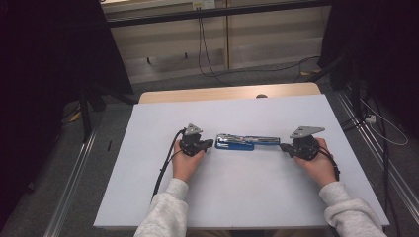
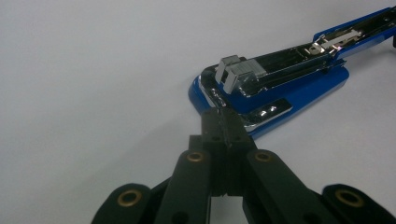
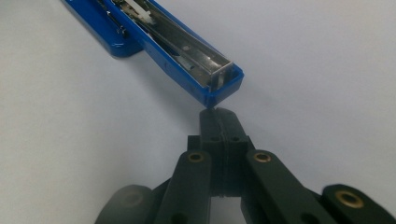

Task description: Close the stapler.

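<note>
The left tool is clenched, its two black jaws pressed flat together with nothing between them; in the left gripper view the joined tips sit right at the rounded end of the stapler's blue base, at the chrome plate there, touching or a hair off, which cannot be told. The right tool is clenched too, empty, and in the right gripper view its closed tips meet the squared blue end of the stapler's opened arm, just below the steel channel.

The stapler lies folded open in a long line between the two tools, across the middle of the bench. Its base with the silver staple magazine points toward the left tool; the thin blue arm stretches toward the right tool. It rests flat on the pale sheet that covers the bench.

Outward from there the sheet is bare on every side: wide room in front of the stapler toward the far edge, where a strip of wood shows beyond the sheet, and wide room toward the near edge, where the person's grey sleeves come in. The left and right edges lie well apart from both hands. Black cables trail from each tool over the sheet toward the near side. Beyond the bench lies grey floor with loose cables.
</note>
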{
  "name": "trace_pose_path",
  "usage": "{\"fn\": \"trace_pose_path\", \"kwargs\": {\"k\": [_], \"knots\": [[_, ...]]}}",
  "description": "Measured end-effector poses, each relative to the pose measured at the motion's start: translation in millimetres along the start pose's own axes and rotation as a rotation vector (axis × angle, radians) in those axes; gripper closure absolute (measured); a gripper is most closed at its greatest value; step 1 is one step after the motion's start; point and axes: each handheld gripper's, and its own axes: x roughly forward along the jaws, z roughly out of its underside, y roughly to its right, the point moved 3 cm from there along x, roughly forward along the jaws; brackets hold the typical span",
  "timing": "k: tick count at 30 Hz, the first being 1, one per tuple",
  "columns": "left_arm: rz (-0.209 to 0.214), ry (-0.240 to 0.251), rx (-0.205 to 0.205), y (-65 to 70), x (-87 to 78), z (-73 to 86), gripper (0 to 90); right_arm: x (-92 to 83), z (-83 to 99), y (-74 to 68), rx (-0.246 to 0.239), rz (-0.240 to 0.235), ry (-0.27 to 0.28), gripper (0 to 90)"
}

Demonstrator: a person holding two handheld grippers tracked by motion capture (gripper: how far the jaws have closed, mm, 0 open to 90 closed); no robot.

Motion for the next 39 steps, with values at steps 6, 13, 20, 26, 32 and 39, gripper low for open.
{"fn": "trace_pose_path", "kwargs": {"k": [6, 13, 20, 26, 32, 39], "knots": [[0.011, -0.022, 0.008, 2.7, 7.6, -1.1, 90.0, 0.5, -3.5, 0.5, 0.005, -0.005, 0.005, 90.0], [0.01, -0.034, -0.003, 2.6, 8.8, -0.7, 90.0, -0.7, -11.9, -2.4, -0.008, -0.017, 0.019, 90.0], [0.002, -0.032, 0.005, 2.6, 8.2, -0.8, 90.0, -2.4, -26.9, -9.1, -0.019, -0.029, 0.055, 90.0], [0.002, -0.032, -0.008, 1.5, 2.9, -0.3, 88.6, -2.7, -25.7, -11.9, -0.017, -0.046, 0.071, 90.0], [-0.007, 0.0, -0.027, 2.2, -9.3, -3.2, 73.6, -4.1, -19.9, -15.3, 0.009, -0.066, 0.098, 80.8], [0.031, 0.012, -0.005, 11.0, -31.8, 0.4, 40.2, -16.6, -9.4, -20.9, 0.057, -0.11, 0.147, 60.4]]}}
